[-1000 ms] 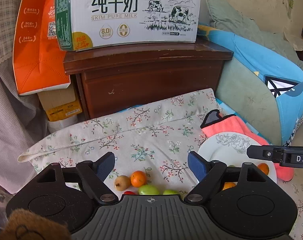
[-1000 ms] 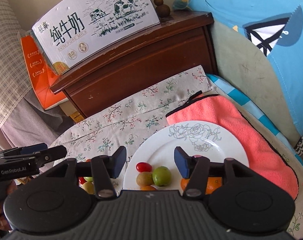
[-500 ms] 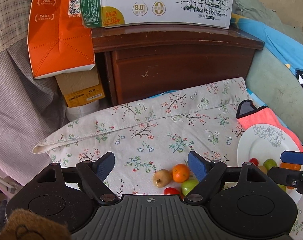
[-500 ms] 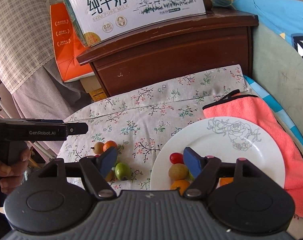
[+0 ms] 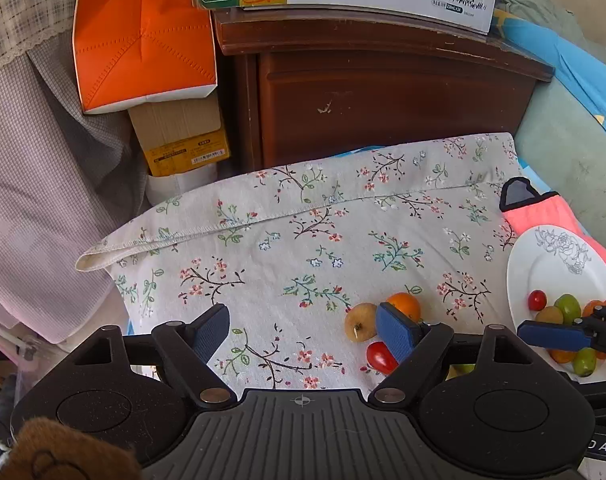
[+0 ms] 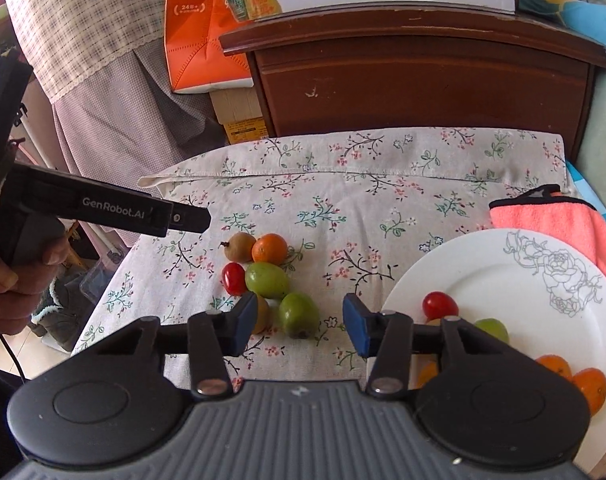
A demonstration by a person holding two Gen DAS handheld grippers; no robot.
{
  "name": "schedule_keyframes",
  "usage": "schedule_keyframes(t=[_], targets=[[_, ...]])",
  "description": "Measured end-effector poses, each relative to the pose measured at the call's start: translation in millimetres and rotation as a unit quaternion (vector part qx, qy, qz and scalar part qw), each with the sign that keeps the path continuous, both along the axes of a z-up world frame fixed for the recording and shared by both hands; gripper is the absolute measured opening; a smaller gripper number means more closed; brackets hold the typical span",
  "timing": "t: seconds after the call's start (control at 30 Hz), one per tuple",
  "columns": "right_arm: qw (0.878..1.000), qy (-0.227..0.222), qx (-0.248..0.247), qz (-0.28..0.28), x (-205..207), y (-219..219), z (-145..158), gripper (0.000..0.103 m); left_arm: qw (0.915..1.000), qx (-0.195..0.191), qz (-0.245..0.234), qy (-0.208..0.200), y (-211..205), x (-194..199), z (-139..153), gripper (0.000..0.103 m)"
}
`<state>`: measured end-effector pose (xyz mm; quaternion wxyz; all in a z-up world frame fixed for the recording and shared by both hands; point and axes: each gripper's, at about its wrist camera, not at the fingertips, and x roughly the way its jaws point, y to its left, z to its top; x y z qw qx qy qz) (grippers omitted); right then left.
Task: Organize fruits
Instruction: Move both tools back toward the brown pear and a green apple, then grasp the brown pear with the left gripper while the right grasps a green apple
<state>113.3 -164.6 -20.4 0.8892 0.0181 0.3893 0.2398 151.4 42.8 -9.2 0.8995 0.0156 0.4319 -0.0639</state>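
Note:
Loose fruits lie on the flowered cloth [image 6: 343,184]: a brown one [image 6: 239,247], an orange [image 6: 269,249], a red tomato [image 6: 234,278] and two green ones [image 6: 266,280]. My right gripper [image 6: 301,318] hangs over the nearer green fruit [image 6: 299,314]. Its jaws are closing with that fruit between them, the pads still clear of it. The white plate [image 6: 503,280] at the right holds several fruits. My left gripper [image 5: 303,330] stands open over bare cloth, its right finger beside the brown fruit [image 5: 359,322], orange [image 5: 405,306] and tomato [image 5: 381,356].
A dark wooden cabinet [image 5: 383,96] with a milk carton on top stands behind the cloth. An orange bag [image 5: 143,40] and cardboard boxes sit to its left. A pink towel [image 6: 551,216] lies under the plate. A hand [image 6: 7,272] holds the left gripper.
My right gripper has swung left from above the plate to above the loose fruits, rolling level; its jaws widened, then narrowed. My left gripper has moved left and lower over the cloth.

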Motion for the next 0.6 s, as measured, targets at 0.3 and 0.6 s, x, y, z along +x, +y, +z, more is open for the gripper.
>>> schedule_keyframes(t=[0.3,0.6], targets=[[1.0,0.016,-0.022,-0.002,9,12,-18,0.043,0.9995,0.014,-0.026,-0.009,-6,-1,-11,0.08],[0.999,0.028,-0.03,-0.004,12,16,-27,0.027,0.998,-0.003,-0.062,-0.011,-10,5,-23,0.067]])
